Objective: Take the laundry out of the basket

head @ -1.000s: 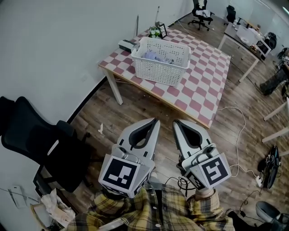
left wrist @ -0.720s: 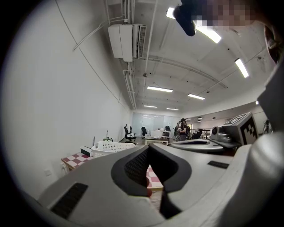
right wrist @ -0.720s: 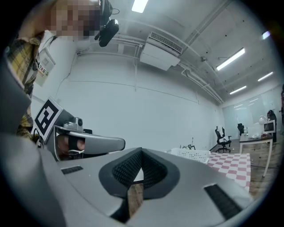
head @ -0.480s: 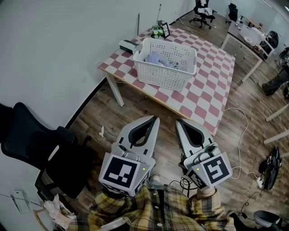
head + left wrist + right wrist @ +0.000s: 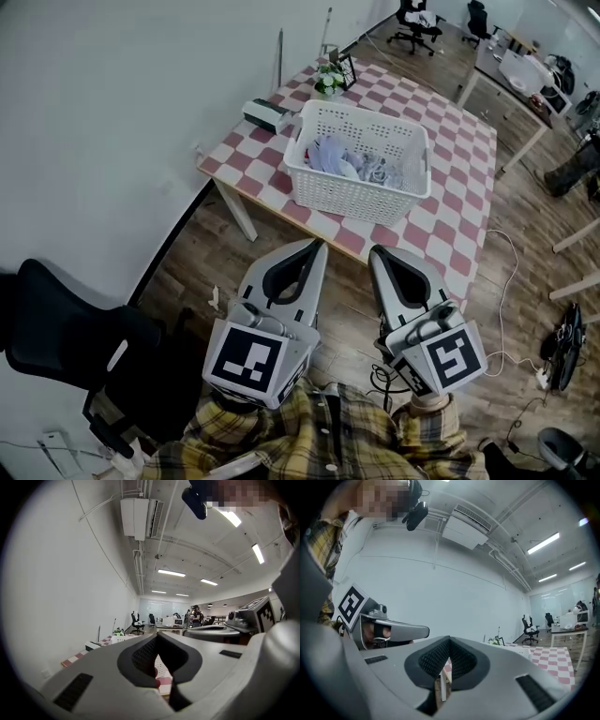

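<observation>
A white plastic laundry basket stands on the near part of a table with a pink and white checked cloth. Pale laundry lies bunched inside the basket. My left gripper and right gripper are held side by side over the wooden floor, just short of the table's near edge. Both point level toward the basket, shut and with nothing in them. The left gripper shows its tips touching in the left gripper view. The right gripper does the same in its own view.
A small potted plant, a picture frame and a flat box sit at the table's far end by the white wall. A black office chair stands at my left. Cables trail on the floor at right. More desks stand beyond.
Both grippers, still shut, have come closer to the table. The basket now sits nearer and lower in the head view, and the black chair has slid toward the lower left corner.
</observation>
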A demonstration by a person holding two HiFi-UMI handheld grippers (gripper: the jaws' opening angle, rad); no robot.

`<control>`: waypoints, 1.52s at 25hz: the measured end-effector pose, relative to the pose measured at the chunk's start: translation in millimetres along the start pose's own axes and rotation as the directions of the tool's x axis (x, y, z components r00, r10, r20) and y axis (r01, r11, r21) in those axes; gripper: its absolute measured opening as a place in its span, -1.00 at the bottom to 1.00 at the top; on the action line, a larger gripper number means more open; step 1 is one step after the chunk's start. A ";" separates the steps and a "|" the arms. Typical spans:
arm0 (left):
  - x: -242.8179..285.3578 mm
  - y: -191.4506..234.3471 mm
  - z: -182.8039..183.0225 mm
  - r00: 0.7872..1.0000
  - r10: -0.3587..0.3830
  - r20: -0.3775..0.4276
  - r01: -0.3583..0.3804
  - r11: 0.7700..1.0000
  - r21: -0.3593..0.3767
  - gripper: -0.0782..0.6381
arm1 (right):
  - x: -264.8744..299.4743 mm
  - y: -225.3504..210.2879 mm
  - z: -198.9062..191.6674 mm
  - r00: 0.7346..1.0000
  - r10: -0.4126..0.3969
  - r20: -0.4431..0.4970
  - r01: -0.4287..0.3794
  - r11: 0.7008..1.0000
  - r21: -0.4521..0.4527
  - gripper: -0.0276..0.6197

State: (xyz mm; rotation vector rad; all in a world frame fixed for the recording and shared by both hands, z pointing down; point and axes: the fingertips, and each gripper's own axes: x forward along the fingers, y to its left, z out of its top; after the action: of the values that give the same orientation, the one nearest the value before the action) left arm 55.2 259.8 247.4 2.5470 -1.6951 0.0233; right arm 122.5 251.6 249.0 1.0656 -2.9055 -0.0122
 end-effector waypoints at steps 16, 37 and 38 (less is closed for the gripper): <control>55.5 101.5 -9.5 0.991 -0.112 -0.067 0.110 0.993 -0.034 -0.68 | 103.1 -40.0 -7.0 0.987 -0.156 -0.050 0.156 0.988 -0.004 -0.93; 207.8 163.2 2.0 0.991 -0.122 -0.054 0.121 0.992 -0.020 -0.68 | 204.3 -169.5 -7.8 0.979 -0.195 -0.056 0.195 0.981 -0.016 -0.93; 218.3 165.4 4.5 0.991 -0.123 -0.045 0.123 0.992 -0.014 -0.68 | 209.0 -178.8 -7.1 0.979 -0.197 -0.058 0.197 0.980 -0.015 -0.93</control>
State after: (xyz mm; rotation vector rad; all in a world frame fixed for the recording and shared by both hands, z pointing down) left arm -12.9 -4.9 265.4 2.6168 -1.5154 0.0634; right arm 79.1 -19.9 260.5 1.3238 -2.7336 -0.0017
